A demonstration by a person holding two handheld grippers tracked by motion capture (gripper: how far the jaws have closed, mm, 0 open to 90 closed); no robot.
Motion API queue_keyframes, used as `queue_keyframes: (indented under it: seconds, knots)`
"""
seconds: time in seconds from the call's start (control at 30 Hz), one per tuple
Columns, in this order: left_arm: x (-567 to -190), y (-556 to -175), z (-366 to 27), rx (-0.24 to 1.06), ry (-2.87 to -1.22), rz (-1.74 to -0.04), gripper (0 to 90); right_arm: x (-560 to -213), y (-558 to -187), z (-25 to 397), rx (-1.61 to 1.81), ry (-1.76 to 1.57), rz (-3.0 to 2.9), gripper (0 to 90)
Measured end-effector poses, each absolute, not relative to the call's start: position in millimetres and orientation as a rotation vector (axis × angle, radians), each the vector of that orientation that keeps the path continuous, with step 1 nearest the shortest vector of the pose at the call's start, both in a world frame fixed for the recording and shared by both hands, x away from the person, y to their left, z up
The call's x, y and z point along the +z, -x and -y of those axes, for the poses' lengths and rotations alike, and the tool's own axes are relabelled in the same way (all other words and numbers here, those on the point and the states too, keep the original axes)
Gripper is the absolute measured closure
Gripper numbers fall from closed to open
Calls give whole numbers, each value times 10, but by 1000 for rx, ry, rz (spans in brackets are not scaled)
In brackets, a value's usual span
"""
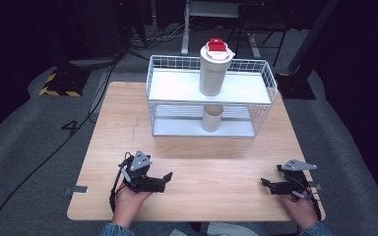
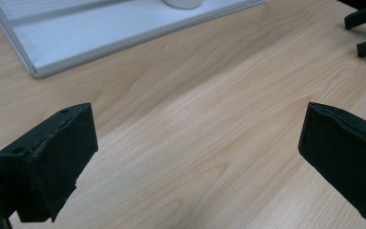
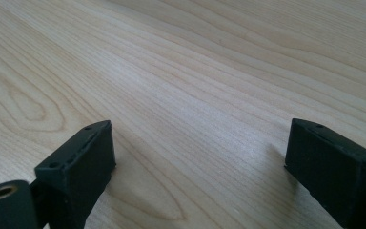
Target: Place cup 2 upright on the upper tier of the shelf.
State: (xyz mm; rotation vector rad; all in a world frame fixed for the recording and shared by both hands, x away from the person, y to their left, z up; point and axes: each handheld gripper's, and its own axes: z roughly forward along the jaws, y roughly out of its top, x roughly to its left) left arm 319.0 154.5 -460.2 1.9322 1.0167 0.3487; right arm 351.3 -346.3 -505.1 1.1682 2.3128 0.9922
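Work looks unstarted: I hold both grippers, left [image 1: 168,176] and right [image 1: 264,183], agape over bare tabletop [image 1: 211,167], tumbler [image 1: 214,69] untouched.

Two black hand-held grippers, blue denim cuffs

Each of the left gripper [image 1: 166,177] and right gripper [image 1: 265,183] is matt black with blocky jaws bearing small screw holes, topped by a grey three-cornered plate; a black cable trails from the left one. Both sleeves [image 1: 114,229] are blue denim.
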Motion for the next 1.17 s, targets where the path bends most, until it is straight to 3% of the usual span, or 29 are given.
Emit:
queue_keyframes:
  seconds: [0.87, 0.93, 1.17]
  knots:
    - [-5046, -3284, -1449, 345, -2116, -1164, 0, -5051, -3513, 3463, 992, -1168, -2313, 97]
    - [-5055, -3284, -1438, 409, -2174, -1145, 2, -5050, -3512, 3463, 993, -1170, -2313, 97]
    - [-5056, -3341, -1539, 388, -2187, -1113, 2, -5051, -3512, 3461, 994, -1173, -2311, 97]
